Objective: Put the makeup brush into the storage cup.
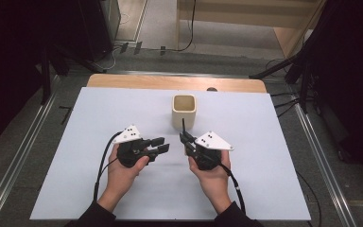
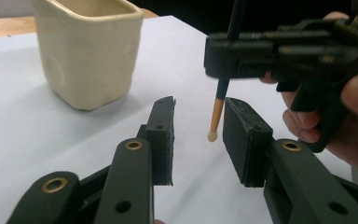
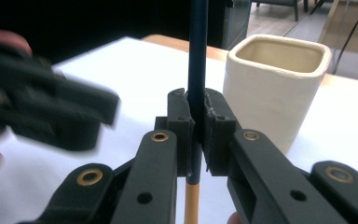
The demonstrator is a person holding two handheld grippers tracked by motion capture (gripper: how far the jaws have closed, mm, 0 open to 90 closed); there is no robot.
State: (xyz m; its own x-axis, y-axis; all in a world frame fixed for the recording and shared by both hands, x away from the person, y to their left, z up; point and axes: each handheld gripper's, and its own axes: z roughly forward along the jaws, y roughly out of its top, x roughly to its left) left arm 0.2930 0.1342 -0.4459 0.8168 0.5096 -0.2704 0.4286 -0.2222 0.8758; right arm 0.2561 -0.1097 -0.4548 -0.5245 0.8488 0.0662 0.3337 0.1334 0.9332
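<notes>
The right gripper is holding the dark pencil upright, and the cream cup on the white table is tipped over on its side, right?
Not quite. The cream cup stands upright, open mouth up, as the high view shows. The rest holds: the right gripper is shut on the dark pencil, holding it upright above the white table.

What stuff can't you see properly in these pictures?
- Pencil: its top is cut off by the upper edge of the right gripper view.
- Left gripper: blurred in the right gripper view.
- Cup: its bottom inside is hidden by its own walls in the left gripper view.
</notes>
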